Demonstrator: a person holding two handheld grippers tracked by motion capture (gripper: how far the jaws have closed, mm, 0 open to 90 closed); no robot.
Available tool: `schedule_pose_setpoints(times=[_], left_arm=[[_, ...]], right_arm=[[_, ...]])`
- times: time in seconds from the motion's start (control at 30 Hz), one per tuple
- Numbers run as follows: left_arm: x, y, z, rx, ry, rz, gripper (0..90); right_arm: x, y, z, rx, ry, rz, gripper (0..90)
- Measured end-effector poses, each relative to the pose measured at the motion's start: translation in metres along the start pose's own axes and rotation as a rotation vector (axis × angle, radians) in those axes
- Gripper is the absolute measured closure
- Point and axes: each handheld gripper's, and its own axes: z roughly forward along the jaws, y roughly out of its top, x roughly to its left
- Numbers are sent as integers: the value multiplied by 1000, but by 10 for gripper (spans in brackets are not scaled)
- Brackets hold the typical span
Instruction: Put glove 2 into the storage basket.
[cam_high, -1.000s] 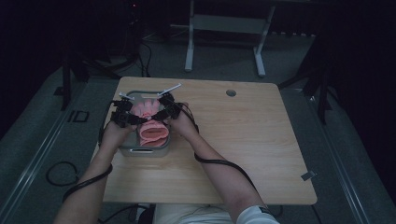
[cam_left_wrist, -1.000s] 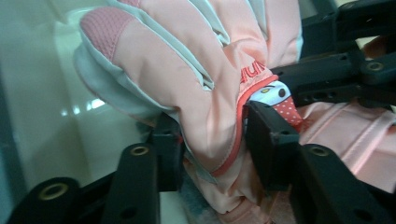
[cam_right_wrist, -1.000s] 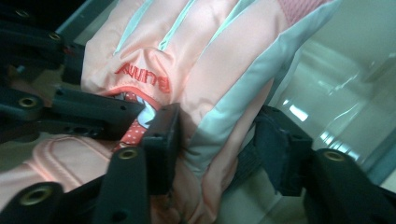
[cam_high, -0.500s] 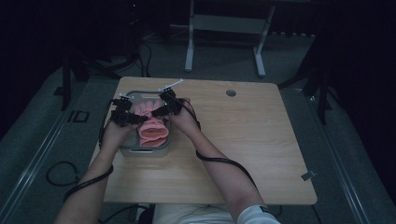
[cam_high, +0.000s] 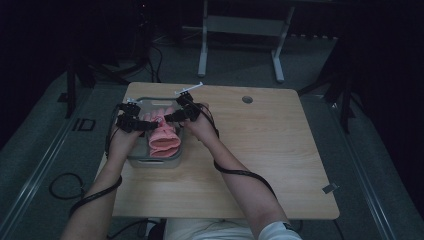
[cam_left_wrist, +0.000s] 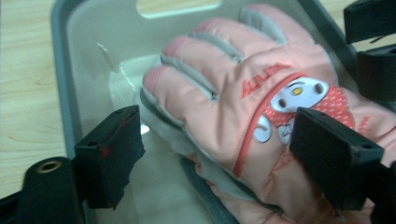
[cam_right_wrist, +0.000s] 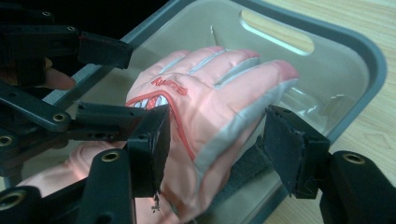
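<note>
A pink glove (cam_left_wrist: 243, 107) lies in the grey bin (cam_high: 131, 161) near the table's left edge. The left tool (cam_left_wrist: 219, 154) has just been opening and straddles it, released; the right tool (cam_right_wrist: 215, 140) also stands released around it.

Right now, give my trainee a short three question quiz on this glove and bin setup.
1. True or false: the pink glove lies inside the grey bin.
2. Which gripper's jaws straddle the glove without pressing it: A left gripper, B right gripper, C both?
3. What does the bin stand on?

Key: 1 true. 2 C, both sets of jaws stand open around it. 3 The wooden table.
</note>
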Motion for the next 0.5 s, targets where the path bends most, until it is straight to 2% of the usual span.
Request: schedule_pose_setpoints(times=[0.3,0.5], left_arm=[[-2,3,-11,-46,-17,10,81],[-9,5,-23,-98,-59,26,81]], right_arm=[[2,0,-11,-23,23,-10,399],[0,-3,-20,-39,37,-9,385]])
